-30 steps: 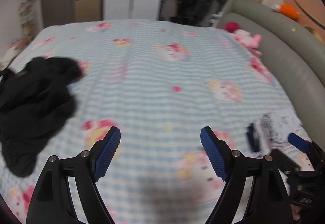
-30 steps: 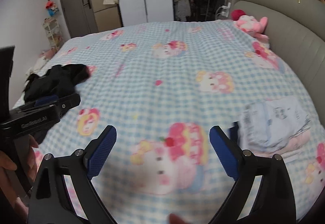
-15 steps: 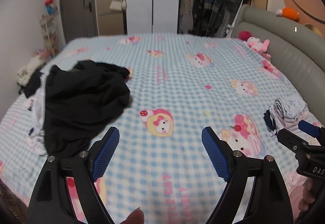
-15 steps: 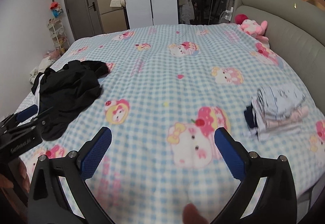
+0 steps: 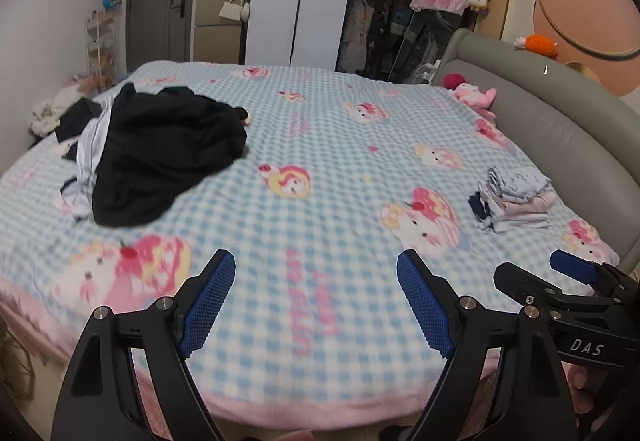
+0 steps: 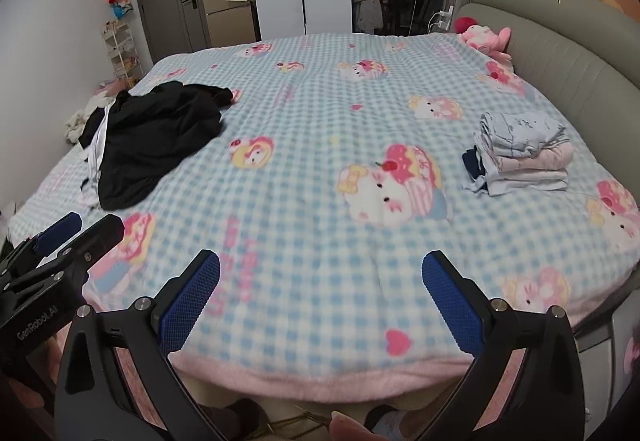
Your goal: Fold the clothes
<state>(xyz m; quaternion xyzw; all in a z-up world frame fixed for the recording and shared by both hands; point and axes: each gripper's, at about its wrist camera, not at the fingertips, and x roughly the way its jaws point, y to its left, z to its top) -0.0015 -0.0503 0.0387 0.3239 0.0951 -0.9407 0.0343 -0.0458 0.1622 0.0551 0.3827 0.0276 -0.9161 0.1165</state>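
The right tool (image 6: 320, 299), marked "DAS", and the left tool (image 5: 316, 299), marked "GenRobot.AI", hung wide open and empty over the near edge of the bed (image 6: 320, 209). Both had drawn back from the blanket since a second earlier, widening the view. A crumpled black garment (image 5: 160, 157) lay on the left, atop lighter clothes; a folded stack (image 6: 520, 153) sat well apart, near the grey headboard (image 6: 568, 53).

Our left gripper (image 5: 316, 297) and right gripper (image 6: 320, 299) are matte black frames with silver screws and blue textured pads (image 6: 190, 303). White lettering reads "DAS" lower right, "GenRobot.AI" lower left. Bare fingertip skin shows at the bottom edge.
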